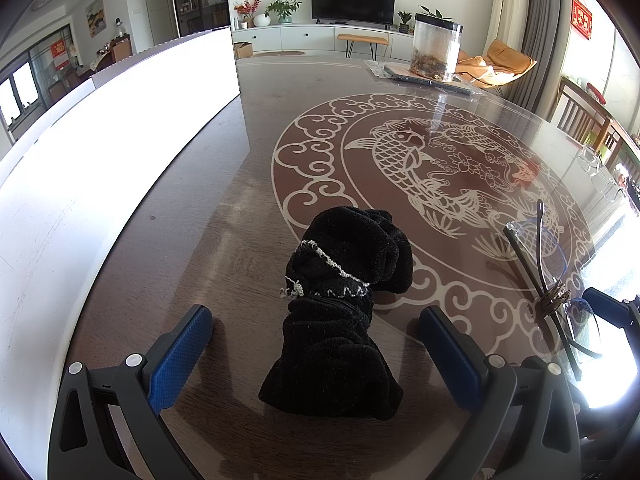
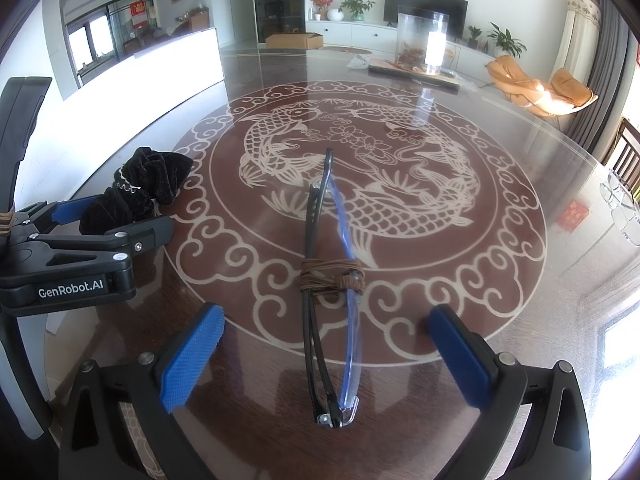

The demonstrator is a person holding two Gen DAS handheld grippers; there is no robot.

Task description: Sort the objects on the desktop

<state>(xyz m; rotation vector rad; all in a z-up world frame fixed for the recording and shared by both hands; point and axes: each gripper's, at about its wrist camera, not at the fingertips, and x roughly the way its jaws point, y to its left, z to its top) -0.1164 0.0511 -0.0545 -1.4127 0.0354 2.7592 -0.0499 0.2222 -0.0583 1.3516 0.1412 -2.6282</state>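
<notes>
A black velvet pouch (image 1: 340, 308) with a pale stitched cord lies on the dark table, its near end between the fingers of my open left gripper (image 1: 316, 344). In the right wrist view the same pouch (image 2: 140, 188) sits at the left, with the left gripper (image 2: 108, 216) around it. Folded glasses (image 2: 332, 300), black and blue framed and bound with a brown cord (image 2: 332, 276), lie on the table between the fingers of my open right gripper (image 2: 324, 344). The glasses (image 1: 548, 280) also show at the right of the left wrist view.
A bright white panel (image 1: 100, 168) stands along the table's left side. At the far side a clear jar (image 2: 420, 44) rests on a flat tray. The table (image 2: 520, 160) has a pale fish pattern under glass. Chairs stand at the right edge.
</notes>
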